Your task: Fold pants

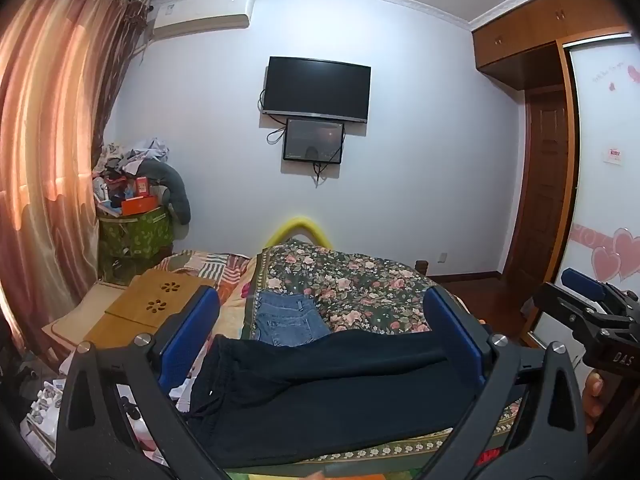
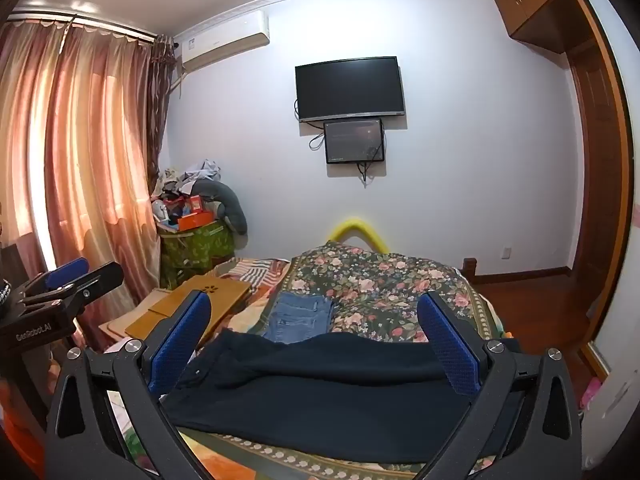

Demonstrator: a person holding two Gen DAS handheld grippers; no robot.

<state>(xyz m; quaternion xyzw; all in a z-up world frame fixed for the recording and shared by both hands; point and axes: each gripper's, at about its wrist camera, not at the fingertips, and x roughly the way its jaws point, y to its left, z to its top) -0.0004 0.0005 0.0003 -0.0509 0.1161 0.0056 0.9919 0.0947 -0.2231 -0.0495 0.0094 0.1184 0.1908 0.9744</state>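
Dark navy pants (image 1: pixel 328 392) lie spread across the near edge of a floral bedspread (image 1: pixel 360 280), waistband with drawstring at the left. They also show in the right wrist view (image 2: pixel 320 392). My left gripper (image 1: pixel 320 320) is open and empty above the pants, its blue pads (image 1: pixel 188 336) wide apart. My right gripper (image 2: pixel 316 324) is open and empty too, held above the pants. The right gripper shows at the right edge of the left wrist view (image 1: pixel 588 300), and the left gripper at the left edge of the right wrist view (image 2: pixel 68 276).
Folded blue jeans (image 1: pixel 288 320) lie on the bed just beyond the dark pants. A wooden lap desk (image 1: pixel 156 304) sits on the bed's left side. A cluttered green bin (image 1: pixel 136 232) stands by the curtain. A wardrobe (image 1: pixel 600 160) is at the right.
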